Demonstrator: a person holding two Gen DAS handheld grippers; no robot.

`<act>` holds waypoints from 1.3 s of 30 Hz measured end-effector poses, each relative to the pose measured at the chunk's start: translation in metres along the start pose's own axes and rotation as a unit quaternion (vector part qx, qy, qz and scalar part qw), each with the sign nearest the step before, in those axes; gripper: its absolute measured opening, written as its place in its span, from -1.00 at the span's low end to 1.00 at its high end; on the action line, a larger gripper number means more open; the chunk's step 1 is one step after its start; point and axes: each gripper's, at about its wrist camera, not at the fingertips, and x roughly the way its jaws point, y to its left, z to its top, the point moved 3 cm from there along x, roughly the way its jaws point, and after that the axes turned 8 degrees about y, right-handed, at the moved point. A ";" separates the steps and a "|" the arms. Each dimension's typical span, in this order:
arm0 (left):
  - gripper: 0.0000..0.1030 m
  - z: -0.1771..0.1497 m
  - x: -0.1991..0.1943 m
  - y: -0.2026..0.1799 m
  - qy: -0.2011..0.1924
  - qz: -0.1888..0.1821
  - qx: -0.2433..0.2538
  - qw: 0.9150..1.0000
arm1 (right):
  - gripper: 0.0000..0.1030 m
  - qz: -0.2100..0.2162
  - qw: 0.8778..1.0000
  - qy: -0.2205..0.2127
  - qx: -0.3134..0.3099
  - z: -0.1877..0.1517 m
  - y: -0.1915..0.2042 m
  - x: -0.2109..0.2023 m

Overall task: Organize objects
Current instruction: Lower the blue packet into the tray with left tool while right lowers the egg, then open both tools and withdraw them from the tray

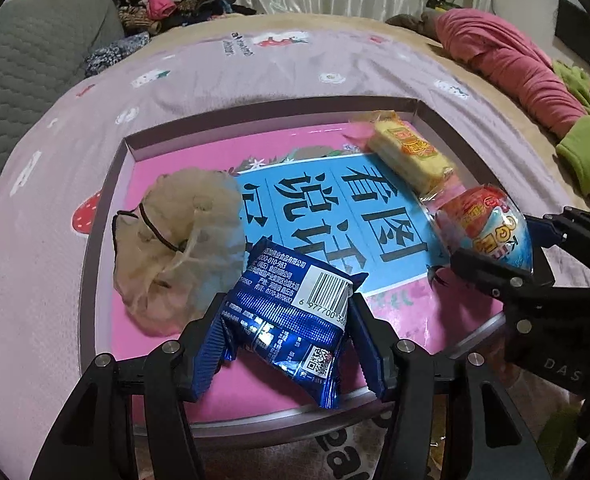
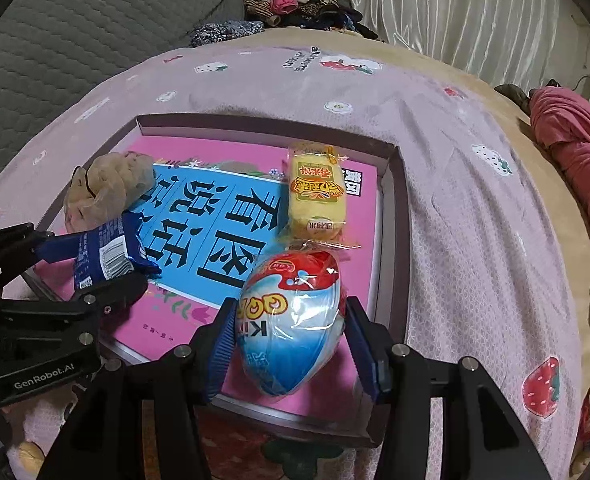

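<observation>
A shallow box lies on the bed with a pink and blue book in its bottom. My left gripper is shut on a blue snack packet over the box's near left part. My right gripper is shut on a wrapped egg-shaped toy over the near right part. A yellow cake packet lies at the box's far right. A beige mesh pouch lies at its left.
The box sits on a pink printed bedsheet. A grey cushion is at the far left, a clothes pile behind, and pink and green clothing at the right.
</observation>
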 end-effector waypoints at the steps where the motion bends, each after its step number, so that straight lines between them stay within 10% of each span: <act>1: 0.21 0.000 0.000 0.000 0.002 0.001 0.000 1.000 | 0.03 0.000 1.000 0.001 -0.002 0.000 0.001 0.000; 23: 0.46 0.001 -0.020 0.012 0.004 -0.023 -0.017 1.000 | 0.19 -0.001 1.000 -0.009 0.006 -0.001 0.001 -0.009; 39: 0.63 -0.002 -0.089 0.033 -0.059 -0.035 -0.036 0.997 | 0.46 -0.005 0.996 -0.093 0.017 0.002 0.006 -0.074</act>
